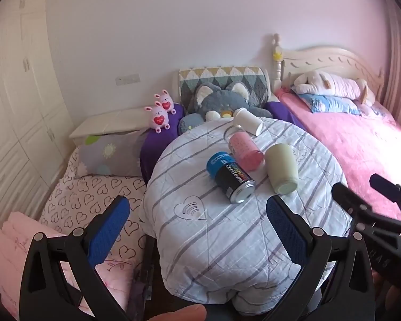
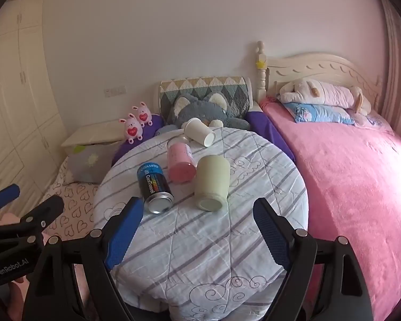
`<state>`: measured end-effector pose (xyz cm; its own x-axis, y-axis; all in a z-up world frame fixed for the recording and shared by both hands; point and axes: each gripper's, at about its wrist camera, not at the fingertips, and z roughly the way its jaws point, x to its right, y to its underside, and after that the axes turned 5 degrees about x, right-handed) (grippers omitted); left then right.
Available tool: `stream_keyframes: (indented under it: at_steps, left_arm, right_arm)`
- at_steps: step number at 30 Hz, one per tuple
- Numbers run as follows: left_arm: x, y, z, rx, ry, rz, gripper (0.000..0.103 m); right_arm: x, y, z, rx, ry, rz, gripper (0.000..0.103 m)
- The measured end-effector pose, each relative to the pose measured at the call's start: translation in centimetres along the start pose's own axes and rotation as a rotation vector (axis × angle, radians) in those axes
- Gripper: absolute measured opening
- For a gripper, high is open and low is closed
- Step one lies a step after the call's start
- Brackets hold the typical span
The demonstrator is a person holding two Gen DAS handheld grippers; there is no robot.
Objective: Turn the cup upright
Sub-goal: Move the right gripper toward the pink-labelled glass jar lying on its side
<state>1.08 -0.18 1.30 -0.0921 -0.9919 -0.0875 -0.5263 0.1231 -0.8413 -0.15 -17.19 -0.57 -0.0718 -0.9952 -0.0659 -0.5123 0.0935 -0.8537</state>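
Pre-grasp step. Both grippers, left [image 1: 197, 211] and right [image 2: 197, 214], spread wide, empty. 4 cups lie on their sides on the quilt [image 2: 200, 254]; green cup [image 2: 212, 182] nearest me. Next I'd close in on it squarely.

Home bedroom: carved cream headboard [image 2: 315, 67] behind bed with pink blanket [image 2: 347, 176], plush toys [image 2: 323, 92] on pillows, cream wardrobe [image 2: 16, 93] along left wall, quilt-covered surface [image 2: 200, 240] in foreground.
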Motion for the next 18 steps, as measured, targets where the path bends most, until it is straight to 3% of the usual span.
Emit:
stream_keyframes:
  at_steps: [5, 16, 18]
  left_arm:
    - [1.9, 0.2, -0.2, -0.014, -0.032, -0.017, 0.103]
    - [4.9, -0.3, 0.9, -0.047, -0.279, -0.128, 0.103]
    - [4.6, -0.4, 0.9, -0.051, -0.294, -0.155, 0.103]
  right_arm:
    - [1.2, -0.4, 0.4, -0.012, -0.023, 0.000, 0.085]
    - [5.0, -1.7, 4.0, -0.044, -0.226, -0.076, 0.085]
    - [5.0, -1.9, 4.6, -0.048, -0.246, -0.092, 0.085]
